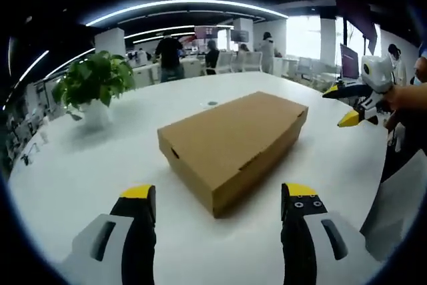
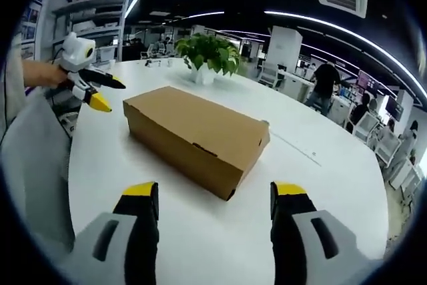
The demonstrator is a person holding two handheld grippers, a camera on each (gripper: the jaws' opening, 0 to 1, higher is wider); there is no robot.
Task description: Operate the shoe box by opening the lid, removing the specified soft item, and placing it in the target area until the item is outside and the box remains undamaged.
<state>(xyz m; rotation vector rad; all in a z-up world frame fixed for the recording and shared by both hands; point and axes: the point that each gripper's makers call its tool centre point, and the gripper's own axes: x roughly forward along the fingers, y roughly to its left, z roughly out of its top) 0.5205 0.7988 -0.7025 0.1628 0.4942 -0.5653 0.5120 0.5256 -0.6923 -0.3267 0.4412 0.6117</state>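
**Shoe box closed, both grippers standing off**

Standing ahead of the left gripper [image 1: 218,201], the shoe box [image 1: 233,145] lies flat on the white bench [image 1: 80,185] with its lid fully down; one short end faces this gripper, just beyond the yellow fingertips. Jaws are spread wide and released, holding nothing. From the right gripper view, the right gripper [image 2: 217,199] is likewise spread and empty, with a corner of the shoe box [image 2: 197,138] a little beyond its tips. The two tools thus approach the box from different sides, probably so that one may steady the body while the other raises the lid.

The soft item is not visible; presumably it is inside the box. No tear or dent shows on the cardboard.

A potted plant [image 1: 93,85] stands beyond the box, well apart from it, and should not hinder the lid's swing.

Assessment: opening has not begun. A gentle lift at the lid's free edge is advisable, as thin cardboard creases readily.
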